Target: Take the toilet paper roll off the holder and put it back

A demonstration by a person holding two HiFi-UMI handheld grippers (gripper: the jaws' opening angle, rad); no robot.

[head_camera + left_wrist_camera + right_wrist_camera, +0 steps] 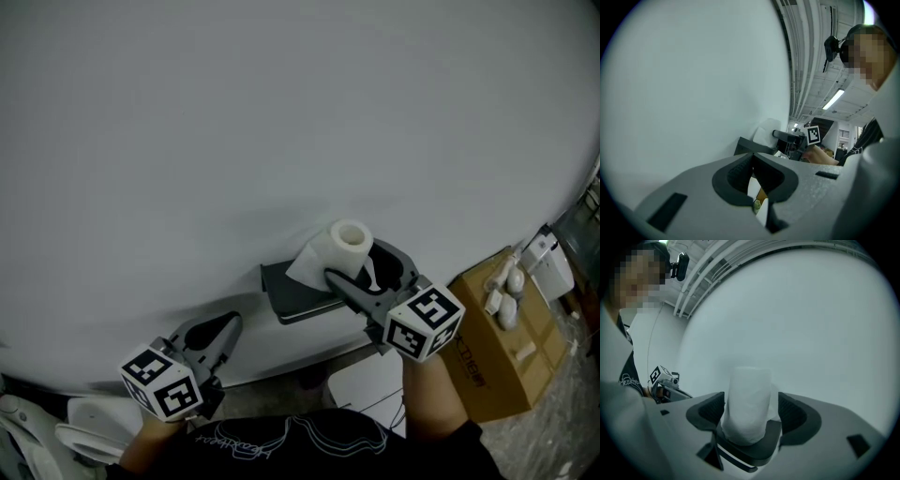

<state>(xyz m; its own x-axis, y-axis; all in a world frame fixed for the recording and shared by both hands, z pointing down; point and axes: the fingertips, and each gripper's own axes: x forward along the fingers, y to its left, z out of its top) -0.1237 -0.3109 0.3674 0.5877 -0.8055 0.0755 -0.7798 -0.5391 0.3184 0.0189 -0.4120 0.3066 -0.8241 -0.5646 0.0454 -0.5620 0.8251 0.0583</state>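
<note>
The right tool is open, with one jaw on each side of the toilet paper roll. The pads do not seem to squeeze it yet. The left tool is closed with nothing in it, low and off to the side. The roll sits on the dark holder on the white wall.

To do this well, I think the right tool should close softly on the middle of the roll, so the paper does not squash, then lift straight up.

The roll stands up tall. Its long line runs up and down, and its hole points up. A loose sheet hangs on the side nearer the left tool.
</note>
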